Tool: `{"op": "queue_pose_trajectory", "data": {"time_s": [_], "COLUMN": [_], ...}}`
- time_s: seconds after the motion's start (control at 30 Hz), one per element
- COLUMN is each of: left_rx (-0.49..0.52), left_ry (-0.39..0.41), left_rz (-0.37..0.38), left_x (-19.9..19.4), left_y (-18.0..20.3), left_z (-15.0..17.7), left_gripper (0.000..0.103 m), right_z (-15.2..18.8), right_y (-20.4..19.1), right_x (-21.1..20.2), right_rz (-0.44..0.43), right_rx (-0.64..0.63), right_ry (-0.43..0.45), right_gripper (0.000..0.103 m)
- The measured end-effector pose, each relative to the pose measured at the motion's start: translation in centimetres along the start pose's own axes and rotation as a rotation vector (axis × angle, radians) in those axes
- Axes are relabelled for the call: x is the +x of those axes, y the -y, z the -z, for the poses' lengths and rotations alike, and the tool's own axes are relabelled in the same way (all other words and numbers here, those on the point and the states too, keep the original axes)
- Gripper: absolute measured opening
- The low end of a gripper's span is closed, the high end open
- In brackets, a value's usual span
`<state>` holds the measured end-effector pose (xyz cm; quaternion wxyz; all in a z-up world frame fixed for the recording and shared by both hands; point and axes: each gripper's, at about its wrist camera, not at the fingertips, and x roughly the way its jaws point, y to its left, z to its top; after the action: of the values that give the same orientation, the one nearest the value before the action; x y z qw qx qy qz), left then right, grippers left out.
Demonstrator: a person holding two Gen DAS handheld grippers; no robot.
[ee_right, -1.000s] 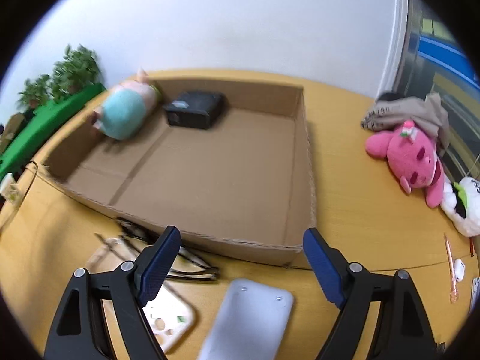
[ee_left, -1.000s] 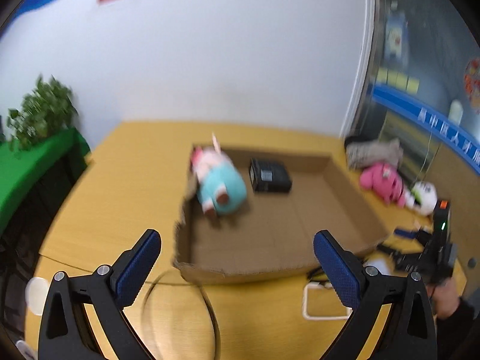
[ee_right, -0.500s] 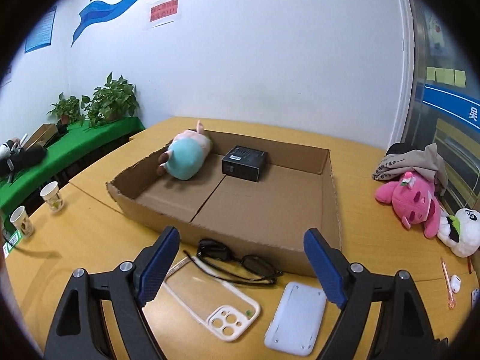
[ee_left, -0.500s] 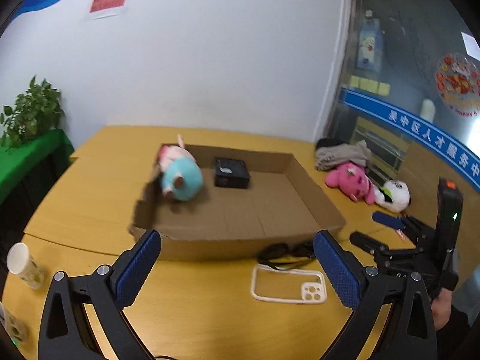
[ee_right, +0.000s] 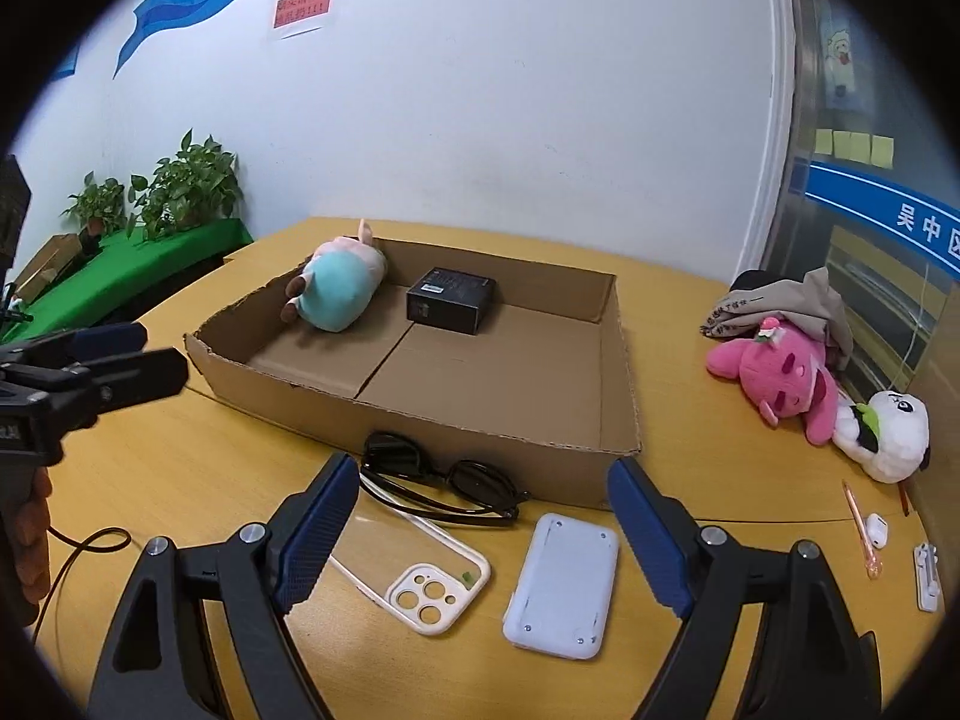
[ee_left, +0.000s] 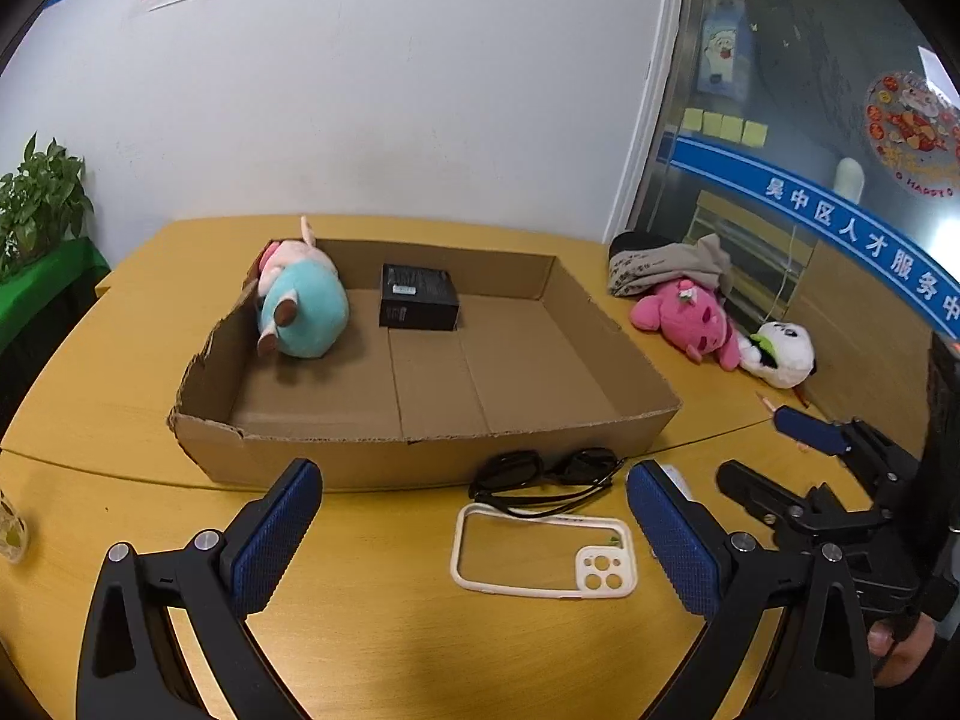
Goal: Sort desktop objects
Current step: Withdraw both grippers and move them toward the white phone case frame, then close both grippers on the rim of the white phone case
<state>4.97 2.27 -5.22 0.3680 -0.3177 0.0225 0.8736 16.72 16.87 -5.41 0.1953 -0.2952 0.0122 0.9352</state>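
Note:
A shallow cardboard box (ee_left: 336, 444) (ee_right: 504, 441) sits mid-table, holding a teal-and-pink plush pig (ee_left: 300, 306) (ee_right: 339, 291) and a small black box (ee_left: 417, 297) (ee_right: 450, 300). In front of it lie black sunglasses (ee_left: 543, 471) (ee_right: 444, 480), a clear phone case (ee_left: 543, 552) (ee_right: 414, 570) and a white flat device (ee_right: 564, 588). My left gripper (ee_left: 474, 540) is open above the table near the case, holding nothing. My right gripper (ee_right: 486, 534) is open over the sunglasses and case, also holding nothing.
A pink plush (ee_left: 690, 318) (ee_right: 780, 372), a panda plush (ee_left: 780, 354) (ee_right: 888, 432) and grey cloth (ee_right: 780, 306) lie at the right. A pen (ee_right: 858, 528) and white earbud case (ee_right: 876, 525) lie near the right edge. A paper cup (ee_left: 9, 531) stands at the left edge.
Both grippers have pulled back from the cardboard box toward the table's near side. Sunglasses, phone case and white device now lie in full view before them. Both stayed open.

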Motion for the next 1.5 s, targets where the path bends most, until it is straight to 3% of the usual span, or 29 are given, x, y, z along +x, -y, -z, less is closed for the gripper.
{"op": "queue_pose_trajectory", "data": {"time_s": [0.07,0.17,0.33,0.5,0.83,0.93,1.07,1.17,1.2,1.3,1.37,1.5], "left_rx": [0.012,-0.002,-0.047,-0.093,-0.032,-0.025,-0.021,-0.036,-0.034,-0.032,-0.071,-0.060], "left_ry": [-0.019,-0.087,-0.241,-0.371,-0.431,-0.430,-0.432,-0.433,-0.435,-0.433,-0.431,-0.390], "left_rz": [-0.023,0.016,0.056,0.040,0.056,0.051,0.051,0.063,0.063,0.052,0.077,0.050], "left_x": [0.9,2.9,7.1,11.0,14.5,14.6,14.3,13.9,13.6,12.6,12.0,9.8], "left_y": [0.1,-0.2,-1.0,-1.9,-0.8,-0.8,-1.1,-1.3,-1.3,-1.6,-2.2,-1.9], "left_z": [0.3,1.0,3.0,4.7,5.4,5.4,5.8,6.1,6.3,6.9,7.3,7.3], "left_gripper": [0.103,0.103,0.100,0.087,0.048,0.021,0.009,0.005,0.005,0.005,0.005,0.005], "right_z": [0.2,1.0,4.2,6.7,8.0,8.1,8.3,8.2,8.2,8.3,8.4,8.6], "right_y": [0.0,0.1,0.5,0.2,-0.3,0.2,1.3,1.1,0.8,1.0,1.5,0.9], "right_x": [0.4,1.9,7.1,9.4,10.7,10.4,10.4,10.8,10.9,10.7,10.6,10.1], "right_rz": [-0.007,-0.057,-0.149,-0.209,-0.166,-0.133,-0.105,-0.077,-0.068,-0.078,-0.094,-0.111], "right_rx": [0.001,0.022,0.151,0.249,0.274,0.271,0.267,0.222,0.203,0.204,0.221,0.207], "right_ry": [-0.012,-0.064,-0.293,-0.375,-0.405,-0.393,-0.382,-0.364,-0.358,-0.348,-0.342,-0.331], "right_gripper": [0.085,0.085,0.085,0.085,0.078,0.065,0.054,0.049,0.033,0.014,0.010,0.009]}}
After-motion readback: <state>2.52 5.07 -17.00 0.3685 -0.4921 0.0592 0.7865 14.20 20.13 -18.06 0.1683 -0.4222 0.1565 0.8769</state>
